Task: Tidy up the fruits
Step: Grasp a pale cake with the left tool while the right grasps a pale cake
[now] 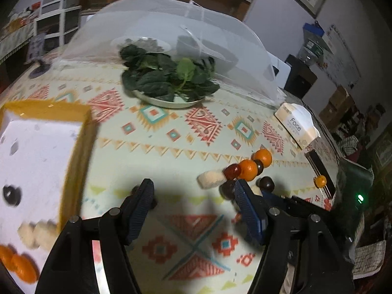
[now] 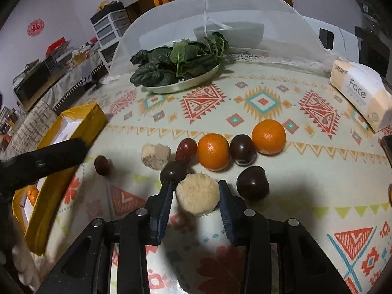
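A yellow box (image 1: pixel 80 132) with a white inside lies at the left and holds oranges (image 1: pixel 19 265), pale chunks (image 1: pixel 36 232) and a dark fruit (image 1: pixel 11 194); the box also shows in the right wrist view (image 2: pixel 80 120). My left gripper (image 1: pixel 193 196) is open and empty over the cloth beside the box. My right gripper (image 2: pixel 196 193) has its jaws around a pale fibrous chunk (image 2: pixel 197 197). Two oranges (image 2: pixel 213 150) (image 2: pixel 268 136), dark plums (image 2: pixel 252 182) (image 2: pixel 242 149), a red date (image 2: pixel 186 149) and another pale chunk (image 2: pixel 155 158) lie on the patterned cloth.
A plate of leafy greens (image 2: pixel 181 63) stands at the back before a mesh food cover (image 2: pixel 220 14). A tissue pack (image 2: pixel 360 90) lies at the right. A black phone (image 1: pixel 321 169) and a small orange (image 1: pixel 320 180) are near the right table edge.
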Available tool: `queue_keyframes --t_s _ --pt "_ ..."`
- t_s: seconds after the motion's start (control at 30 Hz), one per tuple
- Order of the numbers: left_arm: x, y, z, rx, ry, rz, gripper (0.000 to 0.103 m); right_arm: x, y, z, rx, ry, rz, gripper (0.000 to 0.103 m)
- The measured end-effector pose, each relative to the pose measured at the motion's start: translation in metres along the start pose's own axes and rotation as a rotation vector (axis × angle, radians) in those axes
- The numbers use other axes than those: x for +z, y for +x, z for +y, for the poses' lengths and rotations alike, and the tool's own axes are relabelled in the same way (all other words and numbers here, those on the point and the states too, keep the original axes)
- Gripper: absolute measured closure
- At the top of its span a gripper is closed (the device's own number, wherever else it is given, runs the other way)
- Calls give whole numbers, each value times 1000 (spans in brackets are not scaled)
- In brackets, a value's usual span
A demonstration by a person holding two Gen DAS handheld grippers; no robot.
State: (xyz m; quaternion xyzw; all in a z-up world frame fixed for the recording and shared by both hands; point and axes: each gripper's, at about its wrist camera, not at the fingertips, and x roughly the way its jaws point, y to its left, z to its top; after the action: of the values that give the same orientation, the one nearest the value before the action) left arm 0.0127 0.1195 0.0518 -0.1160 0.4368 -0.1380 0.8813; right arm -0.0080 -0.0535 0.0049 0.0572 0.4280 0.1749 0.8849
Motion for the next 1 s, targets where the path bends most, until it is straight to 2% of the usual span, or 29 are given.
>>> queue_keyframes --t_s 0.33,0.4,0.43,0.47,0.77,0.87,1.0 --pt "9 59 -6 -44 -1 71 37 -6 -13 -19 66 96 -23 67" --pt "9 64 -9 -45 22 80 57 -6 -15 -25 81 120 -26 67" --pt "8 67 -11 -54 34 96 70 -5 -16 -27 88 128 -27 66" --pt "7 69 -12 -69 37 111 71 -5 -17 -28 91 133 -30 66" --pt "-10 39 -14 -41 125 145 70 -5 -17 -30 102 143 -21 67" --pt "-18 31 -20 -41 180 132 57 -5 -16 -31 105 148 -20 67" --pt "-28 29 -28 -5 268 122 56 -5 -16 -31 106 151 -21 67"
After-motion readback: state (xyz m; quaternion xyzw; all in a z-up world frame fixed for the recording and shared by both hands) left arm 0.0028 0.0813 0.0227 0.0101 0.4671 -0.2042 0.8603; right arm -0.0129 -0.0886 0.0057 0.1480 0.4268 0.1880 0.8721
